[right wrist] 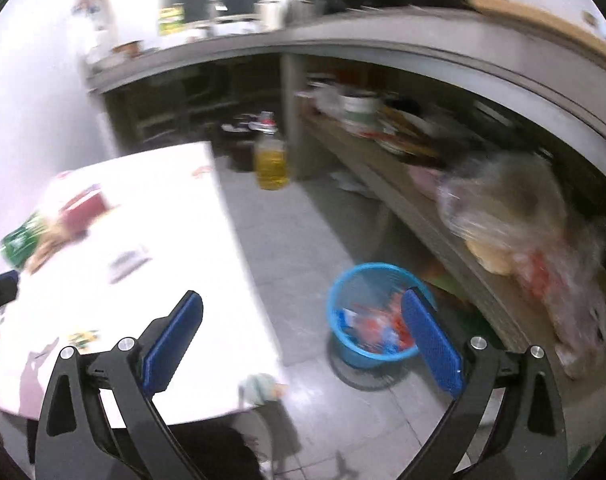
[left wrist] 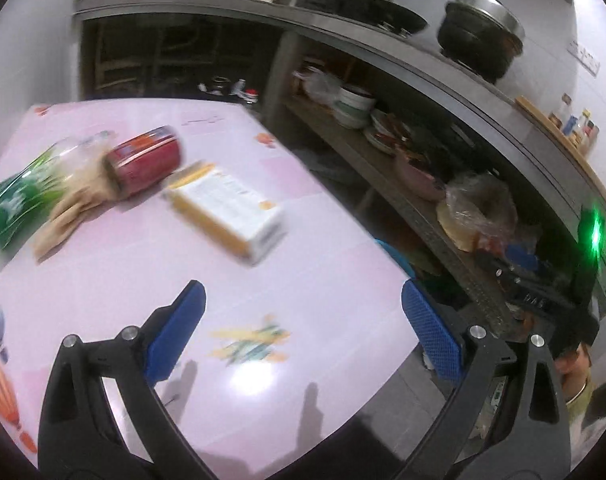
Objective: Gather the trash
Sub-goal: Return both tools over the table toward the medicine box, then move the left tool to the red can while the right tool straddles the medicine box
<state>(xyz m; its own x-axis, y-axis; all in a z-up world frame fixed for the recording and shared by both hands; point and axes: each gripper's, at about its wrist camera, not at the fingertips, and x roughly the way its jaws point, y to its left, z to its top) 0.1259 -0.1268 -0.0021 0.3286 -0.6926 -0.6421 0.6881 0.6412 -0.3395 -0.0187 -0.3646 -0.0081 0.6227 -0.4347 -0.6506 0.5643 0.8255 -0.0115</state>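
Both grippers' fingers wide apart w/ nothing between: left gripper (left wrist: 303,324) over tabletop (left wrist: 311,240), red can (left wrist: 145,162) at 11 o'clock; right gripper (right wrist: 303,328) near blue bin (right wrist: 367,280).

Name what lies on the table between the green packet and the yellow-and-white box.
A red can on its side, beside brown crumpled paper; the left wrist view shows it.

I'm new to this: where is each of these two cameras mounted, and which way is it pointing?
Left wrist view: sits on the left hand-held gripper, angled down at the pink table with red can and box; both fingers stand open.
Right wrist view: sits on the right hand-held gripper, angled down at the floor and blue basket; both fingers stand open.
Shared: table, can, cluttered shelf.
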